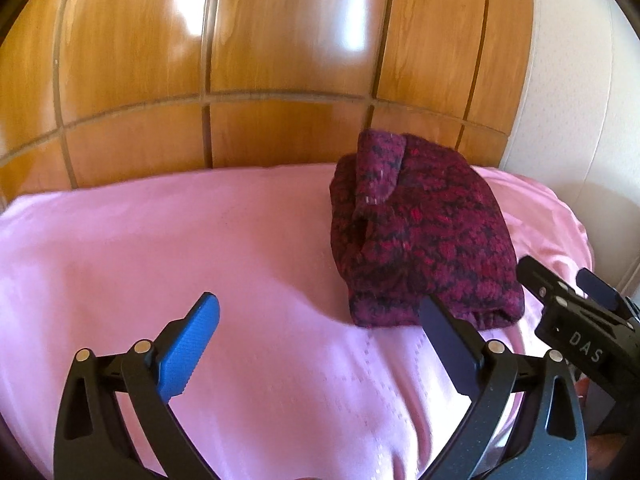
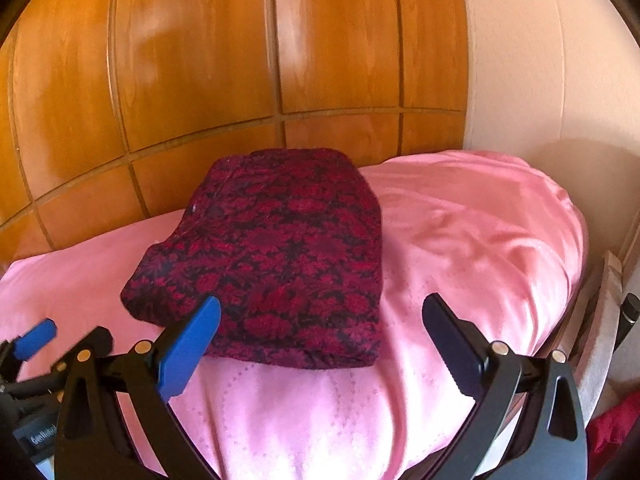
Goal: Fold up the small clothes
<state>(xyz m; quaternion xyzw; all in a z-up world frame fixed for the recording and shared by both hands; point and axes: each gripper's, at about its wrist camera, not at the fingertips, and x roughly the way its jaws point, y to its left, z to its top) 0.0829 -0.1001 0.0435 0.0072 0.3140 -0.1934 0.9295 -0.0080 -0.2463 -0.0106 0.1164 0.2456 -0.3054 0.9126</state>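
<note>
A folded knitted garment (image 2: pixel 276 264), dark red with a black pattern, lay on a pink bedspread (image 1: pixel 208 240) that covered the bed in front of a glossy wooden panelled wall (image 1: pixel 240 40). In the left wrist view it sat ahead and to the right of the left gripper (image 1: pixel 320 344), its near edge just past the dark right-hand finger, with a narrow strip of the same knit lying folded over its top near the far end. The left gripper's jaws stood wide apart with only bedspread between them, touching nothing. In the right wrist view the garment lay ahead and slightly left of the right gripper (image 2: pixel 324 344); the blue pad (image 2: pixel 188 348) overlapped the bundle's near left edge in the picture (whether it touched the knit could not be told). The right gripper's jaws were likewise spread wide and pinched nothing. Both grippers pointed forward and somewhat downward over the near part of the bed, side by side, each showing at the edge of the other's view. A pale wall (image 2: pixel 540 80) rose to the right of the panelling.
</note>
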